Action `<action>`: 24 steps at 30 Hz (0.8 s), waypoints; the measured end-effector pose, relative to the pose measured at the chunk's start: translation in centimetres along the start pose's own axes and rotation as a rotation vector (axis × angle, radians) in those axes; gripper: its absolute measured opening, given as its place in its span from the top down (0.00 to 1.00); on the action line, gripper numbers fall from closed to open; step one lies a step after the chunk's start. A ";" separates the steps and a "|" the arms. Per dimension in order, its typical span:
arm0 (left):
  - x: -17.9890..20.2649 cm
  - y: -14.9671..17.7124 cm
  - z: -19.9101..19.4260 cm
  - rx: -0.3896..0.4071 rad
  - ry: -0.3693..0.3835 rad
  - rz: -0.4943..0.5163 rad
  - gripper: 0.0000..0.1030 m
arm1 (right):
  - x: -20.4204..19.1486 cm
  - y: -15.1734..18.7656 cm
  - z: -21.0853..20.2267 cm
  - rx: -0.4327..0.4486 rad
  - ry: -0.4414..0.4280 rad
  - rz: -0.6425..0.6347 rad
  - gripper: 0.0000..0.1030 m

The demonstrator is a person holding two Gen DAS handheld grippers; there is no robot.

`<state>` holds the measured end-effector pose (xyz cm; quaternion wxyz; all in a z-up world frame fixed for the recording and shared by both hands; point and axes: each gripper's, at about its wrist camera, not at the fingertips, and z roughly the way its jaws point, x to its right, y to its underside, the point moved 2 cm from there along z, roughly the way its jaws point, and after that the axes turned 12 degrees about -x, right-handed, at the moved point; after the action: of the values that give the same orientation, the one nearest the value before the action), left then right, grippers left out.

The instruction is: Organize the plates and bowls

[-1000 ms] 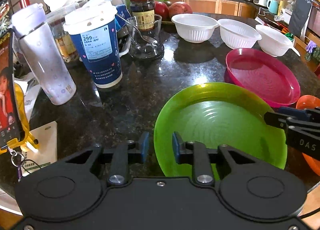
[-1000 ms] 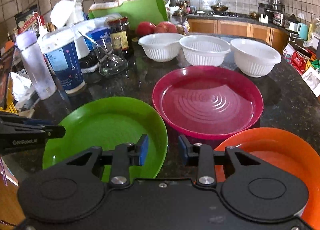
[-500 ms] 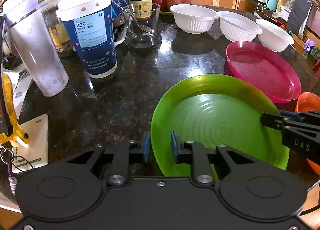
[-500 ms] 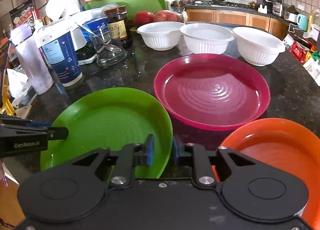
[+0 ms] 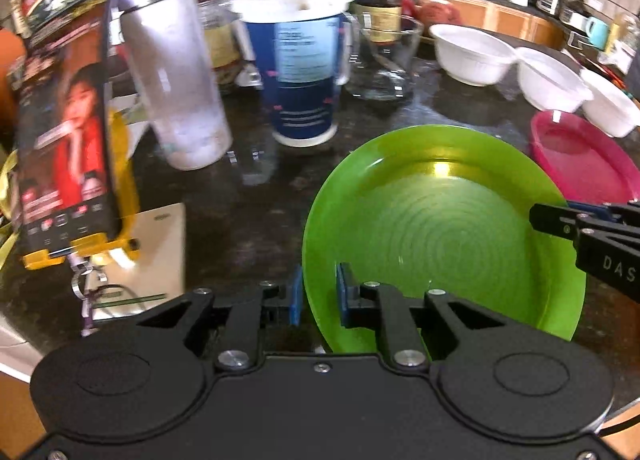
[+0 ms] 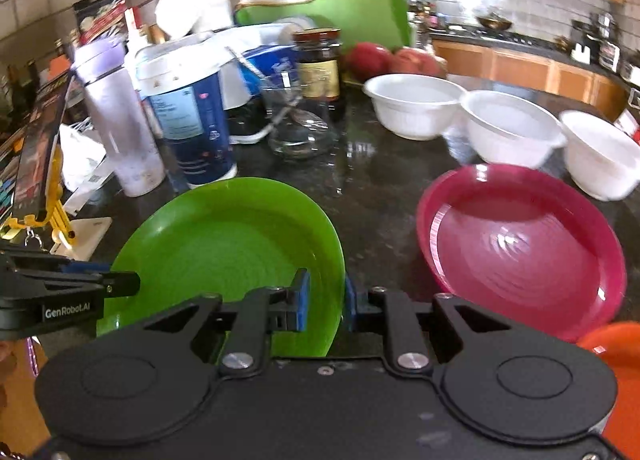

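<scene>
A green plate (image 5: 440,227) (image 6: 224,244) lies on the dark stone counter, taken at both sides. My left gripper (image 5: 319,296) has its jaws closing on the plate's near left rim, blue pads on either side of the edge. My right gripper (image 6: 325,306) is shut on the near right rim. Each gripper's tips show in the other view, the right gripper (image 5: 560,219) and the left gripper (image 6: 116,284). A pink plate (image 6: 520,256) sits to the right, an orange plate (image 6: 616,348) at the lower right corner. Three white bowls (image 6: 412,103) (image 6: 508,127) (image 6: 600,151) stand in a row behind.
Close behind the green plate's left side stand a blue paper cup (image 5: 300,79), a pale tumbler (image 5: 176,91) and a glass beaker (image 5: 384,59). A phone on a yellow stand (image 5: 64,139) and a white card (image 5: 160,252) are at the left. The counter edge runs just below the grippers.
Both grippers closed onto the green plate's rim. The plate has shifted left toward the cups, and a gap has opened between it and the pink plate.
</scene>
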<state>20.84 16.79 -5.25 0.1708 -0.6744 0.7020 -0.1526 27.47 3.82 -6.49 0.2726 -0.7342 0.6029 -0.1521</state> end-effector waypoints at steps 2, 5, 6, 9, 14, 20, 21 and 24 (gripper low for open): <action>-0.7 0.1 0.1 -0.010 -0.001 -0.013 0.78 | -0.6 -0.4 0.5 -0.008 -0.001 -0.016 0.80; -1.4 0.5 0.1 -0.028 0.011 -0.023 0.78 | -1.0 -0.8 1.2 -0.028 -0.005 -0.027 0.80; -1.6 0.7 0.1 -0.032 0.017 -0.024 0.78 | -1.1 -0.9 1.3 -0.033 -0.006 -0.029 0.80; -1.9 1.0 -0.3 -0.036 0.040 -0.016 0.78 | -1.2 -1.0 1.7 -0.044 0.004 -0.031 0.80; -2.0 1.7 -0.8 -0.056 0.076 0.003 0.78 | -1.3 -0.6 2.0 -0.061 0.010 -0.035 0.80; -2.1 2.7 -1.4 -0.065 0.079 0.019 0.78 | -1.3 -0.1 2.2 -0.080 -0.018 -0.039 0.78; -2.2 2.7 -1.4 -0.063 0.077 0.012 0.78 | -1.4 -0.1 2.2 -0.074 -0.021 -0.042 0.78; -2.3 2.8 -1.3 -0.057 0.060 -0.010 0.78 | -1.9 -0.1 2.0 -0.053 -0.030 -0.063 0.77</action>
<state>17.82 19.23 -5.25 0.1293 -0.6777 0.7074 -0.1535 28.22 6.09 -7.90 0.2570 -0.7621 0.5791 -0.1333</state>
